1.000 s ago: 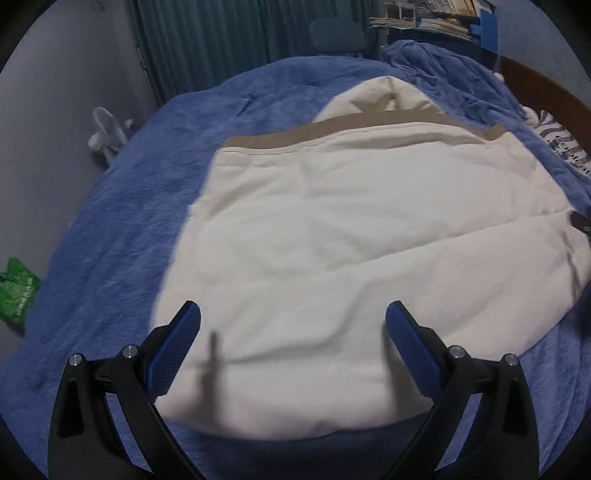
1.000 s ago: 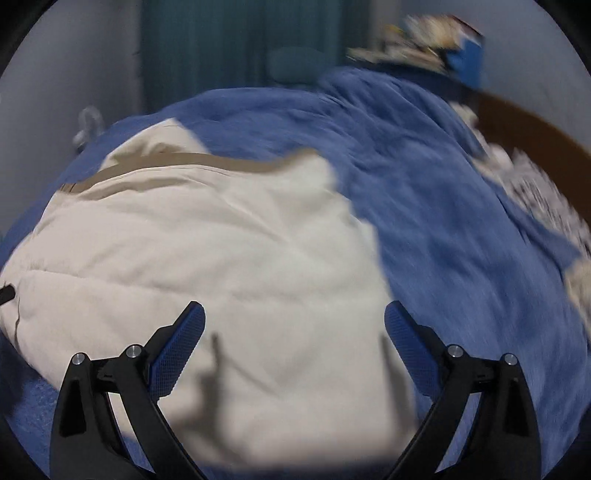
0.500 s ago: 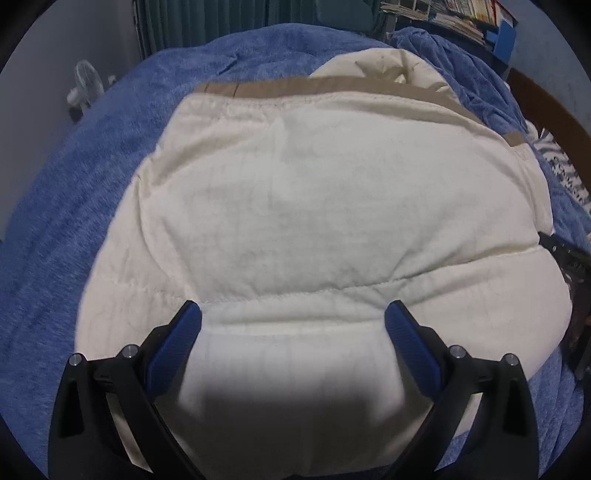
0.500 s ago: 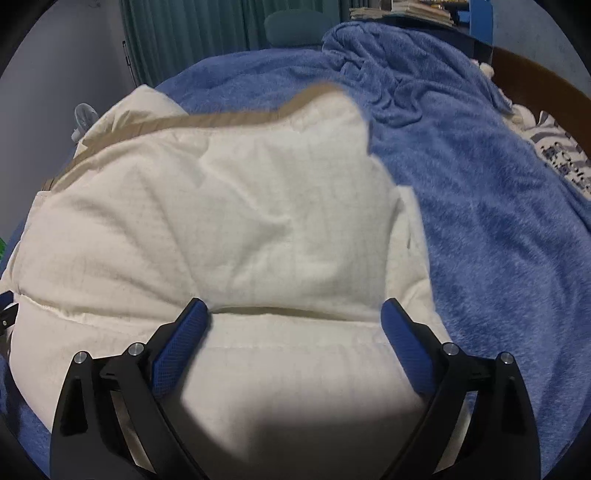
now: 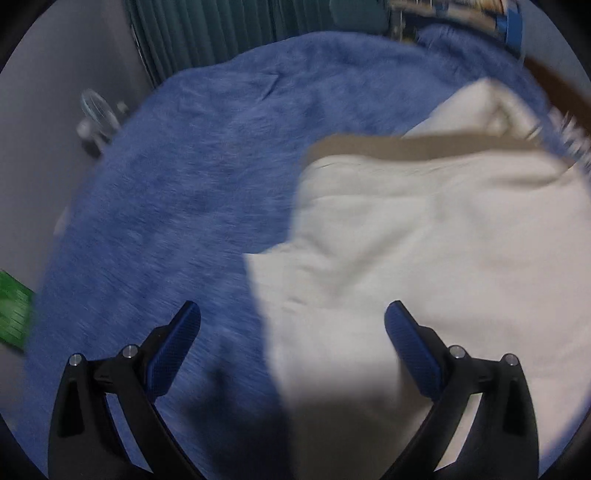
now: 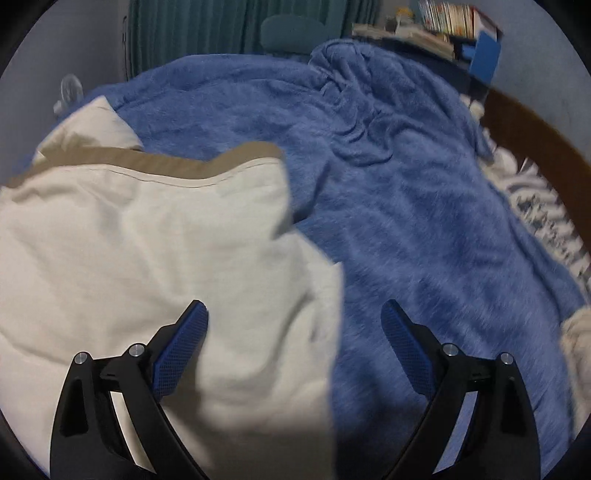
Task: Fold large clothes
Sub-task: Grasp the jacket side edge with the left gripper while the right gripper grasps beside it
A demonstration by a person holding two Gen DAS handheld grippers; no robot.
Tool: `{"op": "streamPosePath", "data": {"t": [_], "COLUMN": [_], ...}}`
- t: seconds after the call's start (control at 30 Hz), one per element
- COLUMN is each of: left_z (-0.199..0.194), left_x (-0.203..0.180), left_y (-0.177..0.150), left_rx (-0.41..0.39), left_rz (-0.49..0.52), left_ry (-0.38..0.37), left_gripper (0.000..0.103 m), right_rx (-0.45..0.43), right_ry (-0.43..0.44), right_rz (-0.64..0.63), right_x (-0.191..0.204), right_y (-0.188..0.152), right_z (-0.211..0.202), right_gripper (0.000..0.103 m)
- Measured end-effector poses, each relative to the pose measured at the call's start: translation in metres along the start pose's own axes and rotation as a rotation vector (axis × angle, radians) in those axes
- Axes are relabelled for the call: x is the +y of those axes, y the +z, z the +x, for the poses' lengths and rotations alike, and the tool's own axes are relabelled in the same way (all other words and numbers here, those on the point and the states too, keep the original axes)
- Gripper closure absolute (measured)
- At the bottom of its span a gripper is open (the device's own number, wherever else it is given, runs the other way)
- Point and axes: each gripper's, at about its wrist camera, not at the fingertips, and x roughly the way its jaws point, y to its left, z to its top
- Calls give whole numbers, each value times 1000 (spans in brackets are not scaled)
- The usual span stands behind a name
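Observation:
A large cream garment (image 5: 436, 251) with a tan band (image 5: 424, 147) along its far edge lies folded on a blue blanket (image 5: 192, 192). In the left wrist view it fills the right half. My left gripper (image 5: 291, 317) is open over the garment's near left edge, with nothing between its blue pads. In the right wrist view the same cream garment (image 6: 147, 251) with its tan band (image 6: 177, 162) fills the left half. My right gripper (image 6: 295, 317) is open over the garment's near right edge, holding nothing.
The blue blanket (image 6: 424, 206) covers the whole bed and bunches up at the far right. A patterned cloth (image 6: 546, 218) lies by the brown headboard (image 6: 535, 125). A green bag (image 5: 13, 314) and a small fan (image 5: 98, 110) are off the bed's left side. Teal curtains (image 6: 229, 29) hang behind.
Both grippers have drawn back from the middle of the garment and swung apart, the left toward its left edge and the right toward its right edge. Both stay open.

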Motion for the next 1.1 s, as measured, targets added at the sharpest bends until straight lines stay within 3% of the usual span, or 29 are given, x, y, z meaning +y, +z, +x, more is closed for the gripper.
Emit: {"op": "streamPosePath", "data": {"t": [0.03,0.1,0.2,0.27,0.4,0.43,0.5,0.53,0.67,0.93,1.03,1.1], "left_z": [6,15,21,21,22,25,33,39,43,68,80,86], "left_x": [0,3,19,26,37,45,56,62,68,65,57,43], "left_y": [-1,-3,-12,-17,-30,-33,-36,-38,-44,-38,-25,-11], "left_rx": [-20,-11,-3,-3,19,36,64,88,122,79,85,102], "left_rz": [32,30,-32,-69,-95,-136,-178,-210,-234,-272,-278,-255], "left_ry": [12,-37,-222,-330,-424,-481,-555,-602,-667,-779,-782,-729], "left_gripper": [6,7,29,51,51,51,51,51,47,45,43,39], "right_rx": [-2,19,35,58,110,119,138,145,167,164,148,139], "right_ry": [0,31,92,153,343,375,488,523,634,711,712,692], "right_rz": [4,23,41,60,172,200,266,283,355,388,408,405], "right_x": [-3,-13,-24,-30,-53,-57,-67,-70,-81,-70,-62,-55], "right_y": [-1,-2,-6,-10,-21,-24,-30,-34,-45,-34,-24,-19], "right_z": [3,14,22,25,33,35,38,40,48,71,82,87], "right_gripper": [12,12,12,12,19,19,30,31,30,33,36,39]}}
